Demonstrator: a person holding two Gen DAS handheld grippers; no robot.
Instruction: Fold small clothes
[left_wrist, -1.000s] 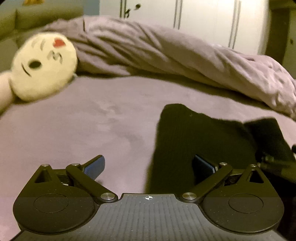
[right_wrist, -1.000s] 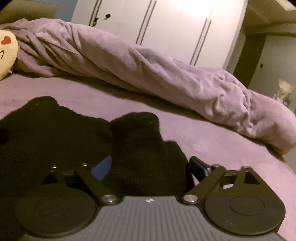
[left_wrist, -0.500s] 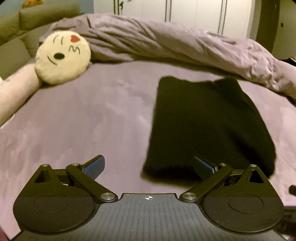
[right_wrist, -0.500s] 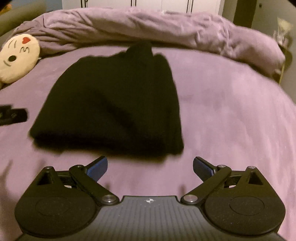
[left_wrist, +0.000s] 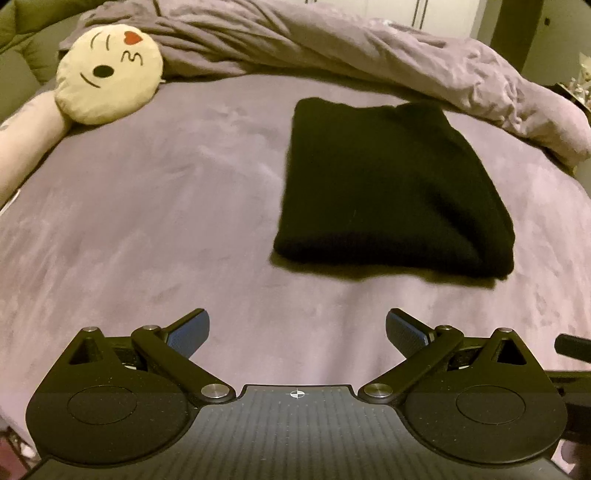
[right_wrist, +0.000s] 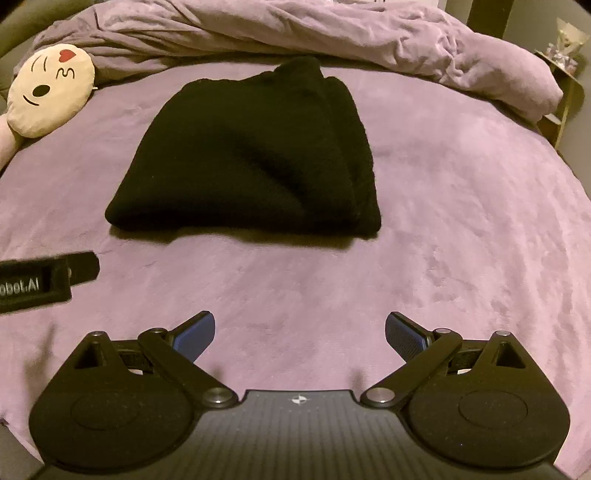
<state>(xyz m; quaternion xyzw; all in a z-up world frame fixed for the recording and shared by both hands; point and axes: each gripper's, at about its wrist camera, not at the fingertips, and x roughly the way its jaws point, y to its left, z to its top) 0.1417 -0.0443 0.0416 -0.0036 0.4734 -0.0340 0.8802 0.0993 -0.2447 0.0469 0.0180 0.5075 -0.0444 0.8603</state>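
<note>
A black knitted garment (left_wrist: 388, 184) lies folded into a compact rectangle on the purple bed sheet (left_wrist: 147, 206); the right wrist view shows the same garment (right_wrist: 251, 155) straight ahead. My left gripper (left_wrist: 297, 330) is open, held back from the garment's near edge, nothing between its blue pads. My right gripper (right_wrist: 299, 330) is open too, also short of the garment and empty. The left gripper's body (right_wrist: 40, 282) shows at the left edge of the right wrist view.
A round cream emoji pillow (left_wrist: 109, 74) rests at the far left on a long pale bolster (left_wrist: 22, 147). A bunched purple duvet (left_wrist: 369, 48) runs along the far side of the bed. A small shelf (right_wrist: 565, 85) stands beyond the bed's right edge.
Both grippers have pulled back and risen away from the black garment, which was right under them a second ago. The garment now lies folded and untouched.
</note>
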